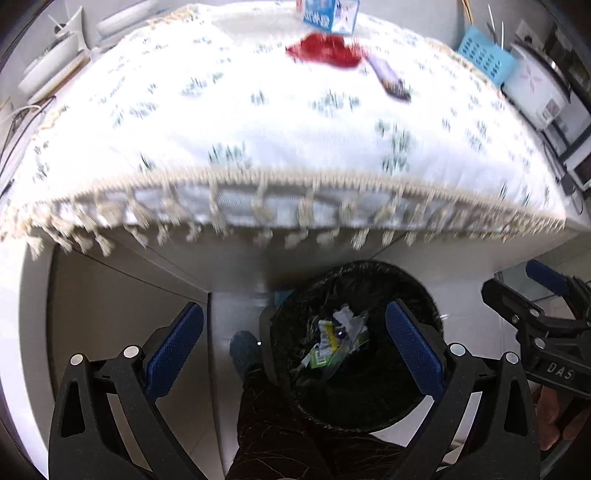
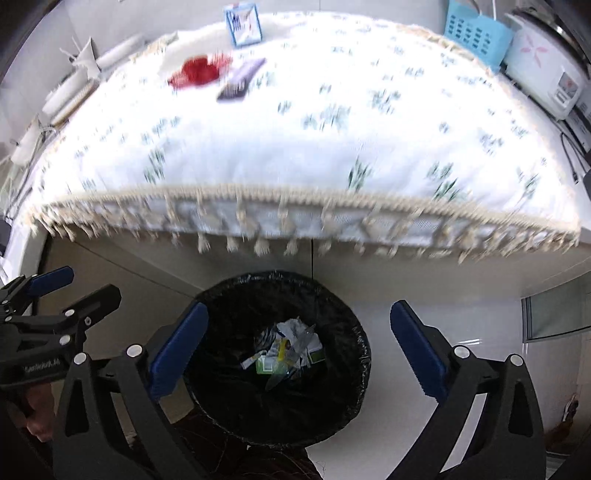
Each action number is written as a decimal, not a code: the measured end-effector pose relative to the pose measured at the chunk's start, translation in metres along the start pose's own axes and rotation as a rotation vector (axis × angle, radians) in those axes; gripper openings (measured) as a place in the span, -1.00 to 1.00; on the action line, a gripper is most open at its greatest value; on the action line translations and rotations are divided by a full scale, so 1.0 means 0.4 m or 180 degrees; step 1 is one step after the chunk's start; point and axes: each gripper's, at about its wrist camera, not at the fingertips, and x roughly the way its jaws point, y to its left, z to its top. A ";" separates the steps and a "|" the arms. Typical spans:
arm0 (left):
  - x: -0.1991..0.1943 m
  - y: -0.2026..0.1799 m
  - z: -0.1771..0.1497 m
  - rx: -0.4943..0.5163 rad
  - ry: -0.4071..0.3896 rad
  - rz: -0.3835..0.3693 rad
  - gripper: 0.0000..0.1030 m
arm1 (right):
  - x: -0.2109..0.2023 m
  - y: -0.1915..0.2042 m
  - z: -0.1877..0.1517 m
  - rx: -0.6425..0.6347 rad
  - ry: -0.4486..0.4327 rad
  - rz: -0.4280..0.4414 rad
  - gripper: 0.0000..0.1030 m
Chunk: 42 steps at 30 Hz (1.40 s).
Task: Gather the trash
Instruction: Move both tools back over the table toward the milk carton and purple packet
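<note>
While both grippers are hanging over the bin (image 2: pixel 273 369), each is pointing steeply down with its blue ribbed pads spread wide and nothing between them. The right gripper (image 2: pixel 295 343) is sitting squarely above the bin mouth; the left gripper (image 1: pixel 295 347) is standing just beside it, offset to the left. The bin is round, lined with a crinkled black bag, and is already holding crumpled paper and wrappers (image 2: pixel 288 350). Beyond and above it, the fringed, floral tablecloth (image 1: pixel 295 129) is draping over the table edge. The remaining trash is lying at the far side of the cloth: a red crumpled wrapper (image 1: pixel 325 50) and a flat purple packet (image 1: pixel 391 79), its long axis running diagonally. Both are lying ahead and upward of the fingers; which gripper is nearer cannot be determined. A blue-and-white carton (image 1: pixel 330 14) is standing behind them.
</note>
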 end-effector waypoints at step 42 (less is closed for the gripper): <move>-0.091 -0.019 0.687 0.0035 -0.0316 -0.0206 0.88 | -0.070 0.072 0.403 0.0053 -0.0386 -0.0205 0.84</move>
